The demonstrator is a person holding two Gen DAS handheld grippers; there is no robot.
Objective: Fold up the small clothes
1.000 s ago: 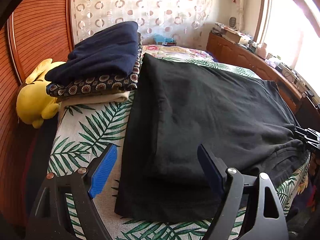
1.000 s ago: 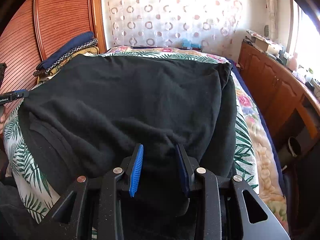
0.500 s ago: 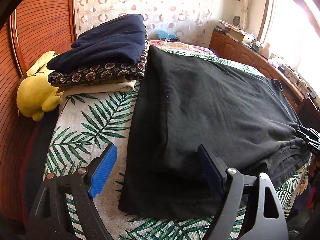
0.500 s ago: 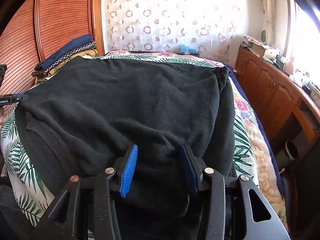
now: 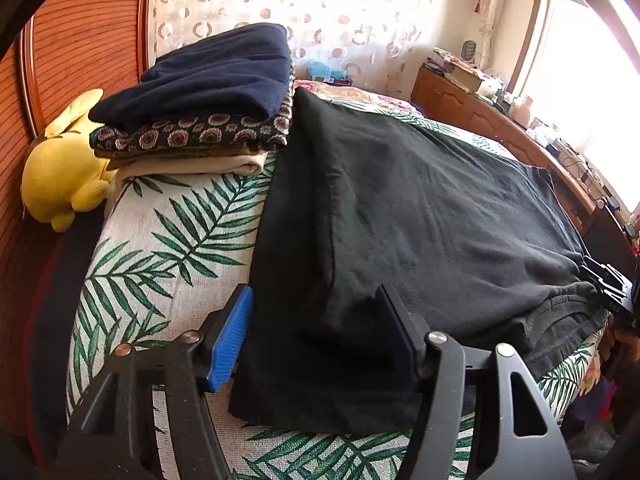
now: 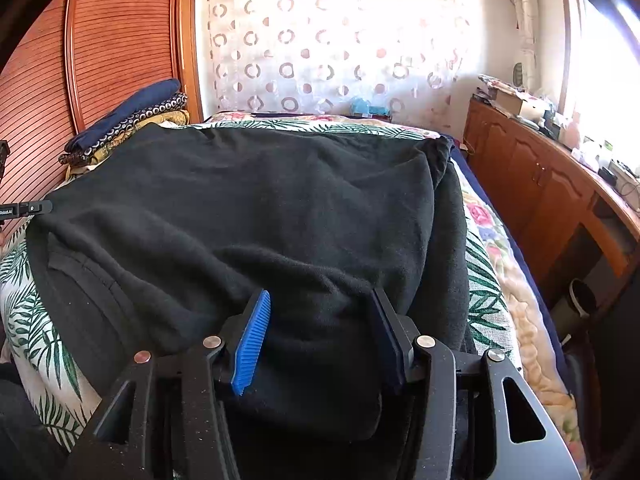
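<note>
The garment point(image 5: 420, 216) lies on the bed point(image 5: 168, 240), the folded stack point(image 5: 200, 108) (toy point(image 5: 60, 176) beside it) to its left.

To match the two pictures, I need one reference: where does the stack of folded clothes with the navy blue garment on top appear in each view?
Left wrist view: the stack of folded clothes is upper left, large, beside the black garment.
Right wrist view: the stack is small, far left, against the wooden panel.
Shared landmark: the curtain with circles.

I see a matt black, soft knit garment point(image 5: 420, 216) at frame centre, on a woven leaf-print cover point(image 5: 168, 240). At upper left, glossy ribbed wood panelling point(image 6: 120, 40). My pads point(image 6: 252, 340) look like ridged blue rubber on grainy black plastic.
</note>
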